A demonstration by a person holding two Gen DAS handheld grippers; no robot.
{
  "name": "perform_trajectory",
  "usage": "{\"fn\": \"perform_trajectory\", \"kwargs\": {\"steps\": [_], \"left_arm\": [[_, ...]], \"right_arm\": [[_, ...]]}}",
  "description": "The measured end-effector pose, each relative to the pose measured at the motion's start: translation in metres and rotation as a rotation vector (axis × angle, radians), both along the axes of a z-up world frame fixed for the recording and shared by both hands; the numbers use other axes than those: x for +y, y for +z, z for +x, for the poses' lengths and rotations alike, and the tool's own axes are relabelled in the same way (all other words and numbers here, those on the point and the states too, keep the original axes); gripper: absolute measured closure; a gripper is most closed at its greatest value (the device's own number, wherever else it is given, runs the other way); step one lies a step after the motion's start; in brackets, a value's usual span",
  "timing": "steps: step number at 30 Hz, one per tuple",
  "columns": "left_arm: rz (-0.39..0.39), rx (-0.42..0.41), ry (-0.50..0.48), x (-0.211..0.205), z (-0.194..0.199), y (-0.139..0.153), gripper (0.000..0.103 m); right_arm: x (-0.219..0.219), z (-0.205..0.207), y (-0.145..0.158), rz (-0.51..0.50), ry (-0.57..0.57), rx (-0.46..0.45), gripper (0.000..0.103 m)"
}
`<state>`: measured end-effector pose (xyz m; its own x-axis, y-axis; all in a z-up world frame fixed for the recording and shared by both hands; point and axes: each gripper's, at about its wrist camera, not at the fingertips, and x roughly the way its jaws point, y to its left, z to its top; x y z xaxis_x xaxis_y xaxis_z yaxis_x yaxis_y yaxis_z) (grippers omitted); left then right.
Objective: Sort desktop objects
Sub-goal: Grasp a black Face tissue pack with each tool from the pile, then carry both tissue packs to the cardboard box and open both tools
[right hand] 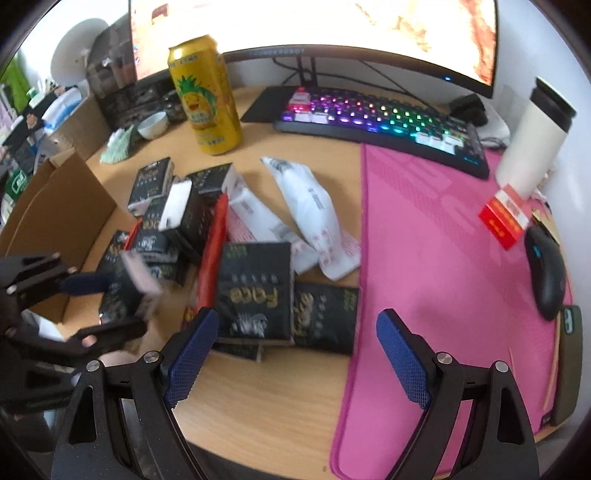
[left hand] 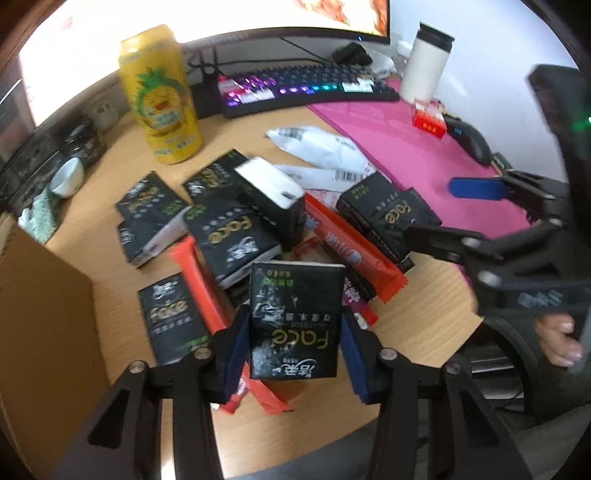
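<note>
Several black "Face" tissue packs (left hand: 236,240) lie heaped on the wooden desk (left hand: 424,317), mixed with orange-red snack bars (left hand: 351,247) and white pouches (left hand: 325,147). My left gripper (left hand: 291,347) is shut on one black tissue pack (left hand: 295,321), with a blue pad against each side of it. The right wrist view shows that held pack (right hand: 125,288) blurred at the left, above the heap. My right gripper (right hand: 295,354) stands open over the desk's front edge with nothing between its pads. Just beyond it lie two black packs (right hand: 255,291). In the left wrist view, the right gripper (left hand: 443,214) reaches in from the right.
A cardboard box (right hand: 62,206) stands at the left. A yellow pineapple can (right hand: 207,96), a lit keyboard (right hand: 380,122) and a monitor (right hand: 314,26) are at the back. On the pink mat (right hand: 443,258) sit a white tumbler (right hand: 532,140), a red box (right hand: 504,221) and a mouse (right hand: 546,273).
</note>
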<state>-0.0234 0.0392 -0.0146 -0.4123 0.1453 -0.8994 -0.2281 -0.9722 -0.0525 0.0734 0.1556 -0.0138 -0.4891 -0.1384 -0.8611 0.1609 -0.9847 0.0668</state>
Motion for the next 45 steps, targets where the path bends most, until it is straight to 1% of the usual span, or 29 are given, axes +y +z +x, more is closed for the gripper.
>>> {"fn": "perform_trajectory", "kwargs": {"steps": [2,5,8,10,11,12,14,15,18,23,28,30,32,34,36,37,39,41,43,45], "left_arm": [[0.013,0.002,0.026,-0.008,0.004,0.003,0.051],[0.026,0.002,0.048,-0.018,0.007,0.003,0.051],[0.039,-0.003,0.062,-0.024,0.007,0.0,0.051],[0.048,-0.005,0.063,-0.025,0.005,-0.002,0.051],[0.051,-0.005,0.064,-0.025,0.005,-0.003,0.051],[0.054,-0.004,0.062,-0.024,0.004,-0.003,0.051],[0.056,-0.006,0.065,-0.025,0.003,-0.006,0.051],[0.055,-0.009,0.067,-0.025,0.003,-0.007,0.051],[0.071,-0.011,0.071,-0.029,0.003,-0.005,0.051],[0.11,-0.001,0.095,-0.039,0.005,0.004,0.051],[0.127,0.029,0.109,-0.049,0.011,0.022,0.051],[0.152,0.049,0.112,-0.057,0.017,0.035,0.051],[0.158,0.079,0.116,-0.063,0.023,0.05,0.051],[0.174,0.115,0.119,-0.073,0.033,0.069,0.051],[0.209,0.158,0.138,-0.091,0.045,0.09,0.051],[0.216,0.187,0.163,-0.104,0.053,0.102,0.051],[0.209,0.217,0.228,-0.129,0.063,0.114,0.051],[0.187,0.236,0.316,-0.155,0.073,0.12,0.051],[0.169,0.231,0.399,-0.183,0.082,0.117,0.051],[0.161,0.216,0.444,-0.2,0.087,0.11,0.051]], "right_arm": [[-0.004,-0.006,-0.002,-0.014,0.004,0.005,0.014],[-0.012,-0.015,-0.008,-0.012,0.022,-0.015,0.015],[-0.022,-0.017,-0.01,-0.003,0.047,-0.017,0.017],[-0.026,-0.019,-0.012,0.023,0.051,-0.013,0.018],[-0.029,-0.02,-0.014,0.045,0.053,-0.013,0.027],[-0.029,-0.02,-0.015,0.045,0.056,-0.013,0.031],[-0.026,-0.022,-0.016,0.014,0.061,-0.027,0.056],[-0.025,-0.023,-0.017,0.008,0.058,-0.043,0.056],[-0.021,-0.023,-0.017,-0.004,0.058,-0.045,0.056],[-0.019,-0.019,-0.009,-0.006,0.064,-0.032,0.056],[-0.029,-0.013,0.003,0.0,0.105,-0.018,0.056],[-0.037,-0.012,0.008,-0.002,0.136,-0.015,0.056],[-0.047,-0.012,0.016,-0.022,0.177,-0.014,0.056],[-0.061,-0.012,0.028,-0.048,0.23,-0.006,0.056],[-0.081,-0.011,0.045,-0.07,0.292,0.02,0.056],[-0.093,-0.011,0.052,-0.078,0.322,0.035,0.056],[-0.123,-0.011,0.069,-0.099,0.399,0.063,0.056],[-0.155,-0.01,0.08,-0.129,0.479,0.074,0.056],[-0.189,-0.008,0.09,-0.156,0.555,0.079,0.056],[-0.223,-0.005,0.098,-0.169,0.617,0.091,0.056]]}}
